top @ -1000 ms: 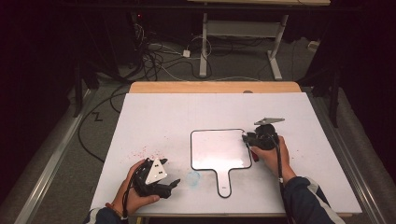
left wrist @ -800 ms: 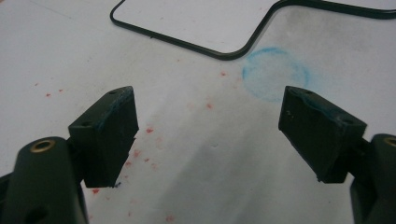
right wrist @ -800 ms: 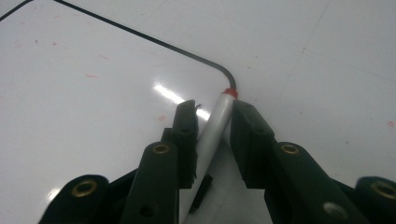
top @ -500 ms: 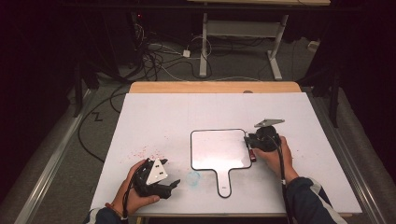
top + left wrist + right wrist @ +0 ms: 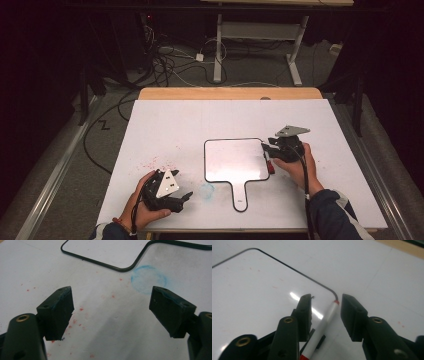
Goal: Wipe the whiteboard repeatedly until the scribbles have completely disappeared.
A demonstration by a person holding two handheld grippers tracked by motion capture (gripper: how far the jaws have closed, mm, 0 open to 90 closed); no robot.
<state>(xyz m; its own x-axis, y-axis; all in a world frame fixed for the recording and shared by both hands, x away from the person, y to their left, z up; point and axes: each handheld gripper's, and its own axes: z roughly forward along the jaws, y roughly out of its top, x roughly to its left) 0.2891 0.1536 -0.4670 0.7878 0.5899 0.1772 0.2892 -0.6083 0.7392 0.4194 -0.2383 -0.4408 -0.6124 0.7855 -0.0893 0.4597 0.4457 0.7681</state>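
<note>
Both tongs gape – right tongs (image 5: pixel 324 312) just opening astride marker (image 5: pixel 325 322), left tongs (image 5: pixel 112 312) wide.

White table (image 5: pixel 165 125) w/ handled whiteboard (image 5: pixel 232 160), red-white marker (image 5: pixel 322 327) at its edge

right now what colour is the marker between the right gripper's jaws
White barrel with red at both ends; the marker shows best in the right gripper view.

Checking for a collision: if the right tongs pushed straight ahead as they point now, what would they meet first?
Probably the marker lying between the open right tongs, then the whiteboard corner beyond it; depth is hard to judge.
</note>
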